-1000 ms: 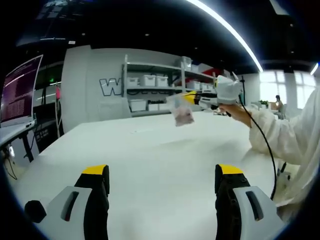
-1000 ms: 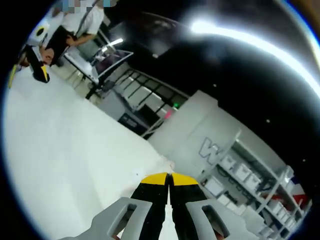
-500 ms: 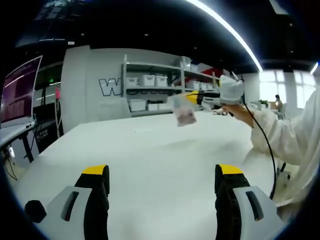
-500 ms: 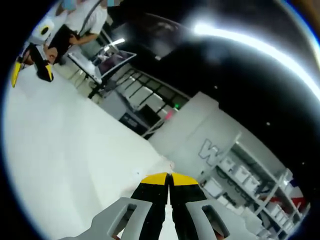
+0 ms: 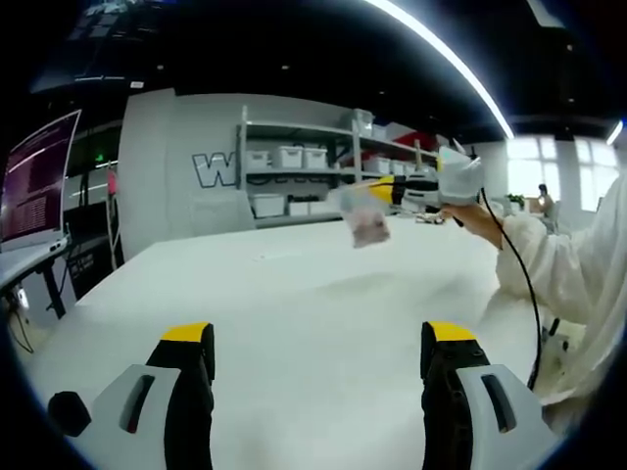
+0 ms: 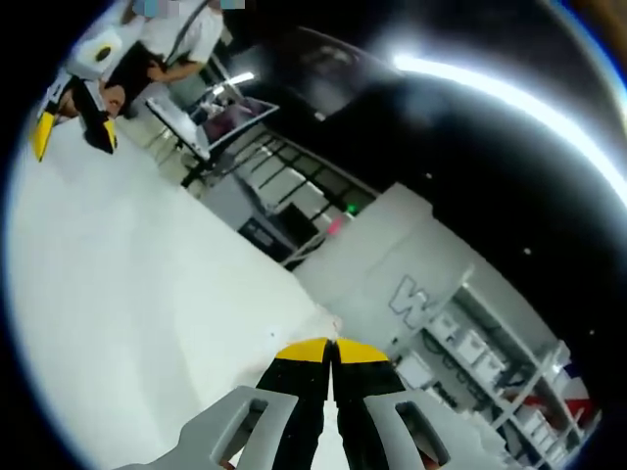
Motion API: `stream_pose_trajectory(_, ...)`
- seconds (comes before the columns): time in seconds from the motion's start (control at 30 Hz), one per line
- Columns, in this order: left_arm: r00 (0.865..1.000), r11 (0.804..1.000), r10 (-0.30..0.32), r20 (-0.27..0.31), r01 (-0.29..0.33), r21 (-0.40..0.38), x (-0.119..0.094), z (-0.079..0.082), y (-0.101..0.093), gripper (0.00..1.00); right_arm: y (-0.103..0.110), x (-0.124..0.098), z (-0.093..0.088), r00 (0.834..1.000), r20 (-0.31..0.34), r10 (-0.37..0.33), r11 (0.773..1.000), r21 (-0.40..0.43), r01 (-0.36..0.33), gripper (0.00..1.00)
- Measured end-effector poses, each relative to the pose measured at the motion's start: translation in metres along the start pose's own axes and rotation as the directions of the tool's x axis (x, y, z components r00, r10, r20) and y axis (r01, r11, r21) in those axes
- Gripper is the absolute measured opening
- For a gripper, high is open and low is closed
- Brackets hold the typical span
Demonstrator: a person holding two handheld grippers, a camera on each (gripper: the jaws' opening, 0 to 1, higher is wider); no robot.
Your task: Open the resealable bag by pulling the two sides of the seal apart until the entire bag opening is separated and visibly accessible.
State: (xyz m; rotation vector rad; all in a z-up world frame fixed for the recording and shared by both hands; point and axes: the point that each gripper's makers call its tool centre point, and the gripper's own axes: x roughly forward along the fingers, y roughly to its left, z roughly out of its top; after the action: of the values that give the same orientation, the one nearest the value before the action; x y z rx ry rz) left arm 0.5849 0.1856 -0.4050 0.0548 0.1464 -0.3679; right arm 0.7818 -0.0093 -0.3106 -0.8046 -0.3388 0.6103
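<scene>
R gripper (image 5: 384, 190) jaws pinched together on top edge of small clear resealable bag (image 5: 360, 215), which hangs in air above white table (image 5: 294, 304). L gripper (image 5: 318, 338) jaws spread wide, holding nothing, low over table, well apart from bag. Judgement: bag light, limp, slick film w/ small pinkish contents; L should nip opposite lip just beside seal.

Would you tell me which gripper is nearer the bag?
Right: the right gripper is shut on the bag, held above the table; the left gripper sits open, well away.
</scene>
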Motion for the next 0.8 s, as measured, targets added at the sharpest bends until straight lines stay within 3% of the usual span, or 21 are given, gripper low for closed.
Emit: stream_pose_trajectory(0.8,1.000,1.000,-0.010,0.004,0.010,0.008,0.001,0.002,-0.004,0.86,0.011,-0.027,0.018,0.999,0.036,0.025,0.998,-0.056,-0.023,0.00)
